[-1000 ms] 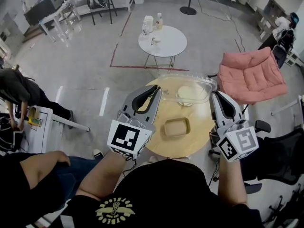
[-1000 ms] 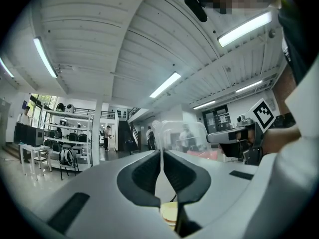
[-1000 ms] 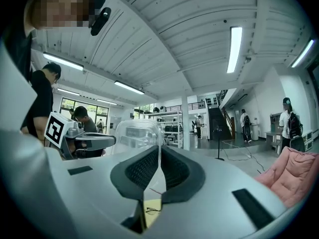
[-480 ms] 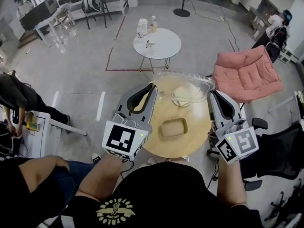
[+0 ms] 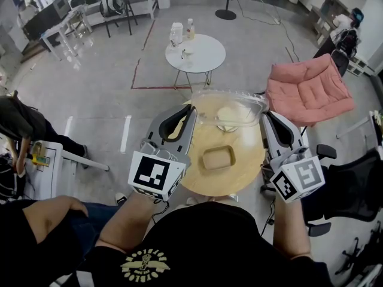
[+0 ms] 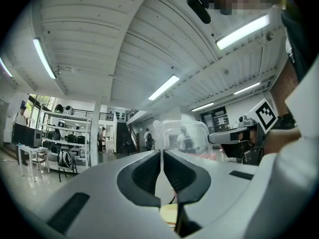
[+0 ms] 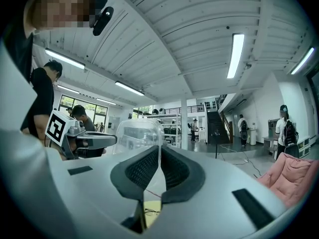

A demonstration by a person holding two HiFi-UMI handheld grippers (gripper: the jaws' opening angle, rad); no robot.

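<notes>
While both jaws pinch its rim, clear container

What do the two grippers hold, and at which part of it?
Both hold one clear plastic container: the left gripper pinches its left rim, the right gripper its right rim.

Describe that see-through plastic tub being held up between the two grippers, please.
The clear tub looks like thin, glossy transparent plastic, roughly rectangular with rounded corners and a flat rim. It hangs about level above the round wooden table, which shows through it. The left gripper pinches its rim at one end, the right gripper at the other; nothing else touches it.
</notes>
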